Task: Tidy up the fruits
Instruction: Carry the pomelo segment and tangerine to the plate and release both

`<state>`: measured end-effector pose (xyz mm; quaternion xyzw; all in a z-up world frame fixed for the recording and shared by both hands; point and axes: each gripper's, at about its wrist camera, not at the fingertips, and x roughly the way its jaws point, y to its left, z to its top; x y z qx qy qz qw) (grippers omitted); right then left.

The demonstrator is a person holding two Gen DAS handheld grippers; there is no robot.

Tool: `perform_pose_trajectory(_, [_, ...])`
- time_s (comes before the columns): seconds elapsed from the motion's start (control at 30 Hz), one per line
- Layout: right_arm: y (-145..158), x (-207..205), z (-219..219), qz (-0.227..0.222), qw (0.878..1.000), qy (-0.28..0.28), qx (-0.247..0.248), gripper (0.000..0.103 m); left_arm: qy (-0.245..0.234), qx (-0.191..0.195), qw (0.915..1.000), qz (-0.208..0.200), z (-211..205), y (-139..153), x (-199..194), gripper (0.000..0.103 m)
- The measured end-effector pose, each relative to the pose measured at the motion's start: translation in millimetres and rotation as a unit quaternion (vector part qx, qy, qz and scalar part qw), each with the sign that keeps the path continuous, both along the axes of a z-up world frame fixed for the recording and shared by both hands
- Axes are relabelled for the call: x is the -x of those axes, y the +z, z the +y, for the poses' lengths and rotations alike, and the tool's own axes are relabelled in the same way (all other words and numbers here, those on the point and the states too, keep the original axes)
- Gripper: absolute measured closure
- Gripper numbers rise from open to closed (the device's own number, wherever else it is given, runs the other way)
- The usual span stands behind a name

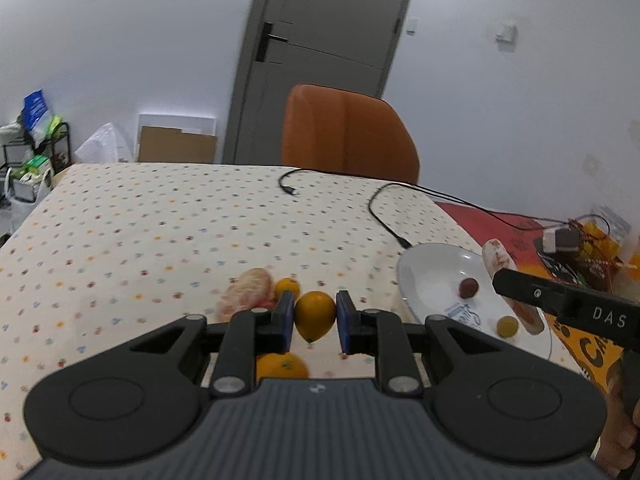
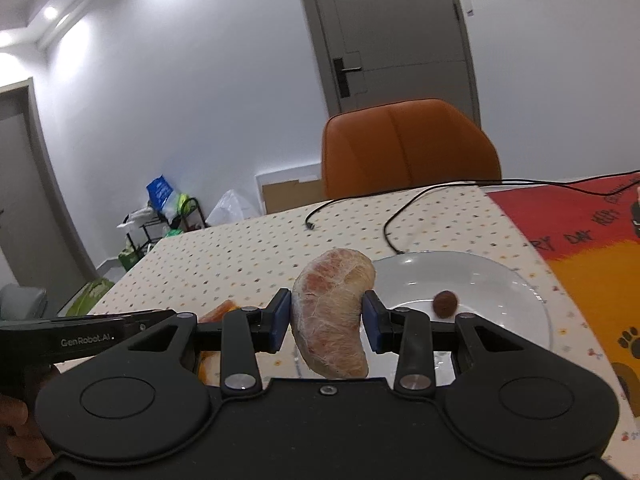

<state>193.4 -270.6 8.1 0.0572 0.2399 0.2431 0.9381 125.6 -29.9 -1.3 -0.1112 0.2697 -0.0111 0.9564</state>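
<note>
- While both grippers carry fruit above the table point(image 1: 140, 216), treat the white plate point(image 1: 432, 264) as the likely drop zone; a judgement from the task only.
- Left gripper point(image 1: 315, 316): pinched on a small orange citrus fruit point(image 1: 315, 314), pads on its left and right sides, fruit raised off the cloth.
- Right gripper point(image 2: 326, 316): clamped on a peeled pomelo segment point(image 2: 332, 312), held upright, its lower tip hanging well below the pads, near the plate's point(image 2: 480, 276) left rim.
- On the plate: a dark red-brown round fruit point(image 1: 468, 288) and a small yellow one point(image 1: 507, 326), apart from each other.
- Off the plate, on the cloth: another pale peeled segment point(image 1: 248, 292), a small orange point(image 1: 287, 286) touching it, and a further orange point(image 1: 282, 366) close under the left gripper.
- Risk, slip: round smooth skin gripped across a narrow band; likely to squirt out if tilted or jolted, then roll across the table.
- Risk, crush: soft membrane on the segment; excess squeeze likely to tear it and leak juice.
- Risk, collision: both grippers close together at the plate's near side; simultaneous approach could knock one load loose.
- Risk, scatter: release from height could strike the two loose round fruits and send them over the shallow rim.
- Risk, snag: black cable point(image 1: 384, 216) ends at the plate's far edge; a dragged gripper could shift the plate.
</note>
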Motion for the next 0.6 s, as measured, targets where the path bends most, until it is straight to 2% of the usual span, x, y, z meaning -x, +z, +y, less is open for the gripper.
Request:
perform_pose_trajectory(0.23, [-10.4,-2.0,-23.1,0.003,1.0,-0.016,-0.011,0.067,-0.021,-0.012,0.9997,-0.004,-23.3,1.7,-12.1,0.082])
perform_pose_trajectory(0.6, [-31.5,-11.7,-48.6,0.007,0.999,-0.011,-0.037,0.067,-0.044,-0.032,0.9985,0.006,-50.1,-4.0,-31.9,0.082])
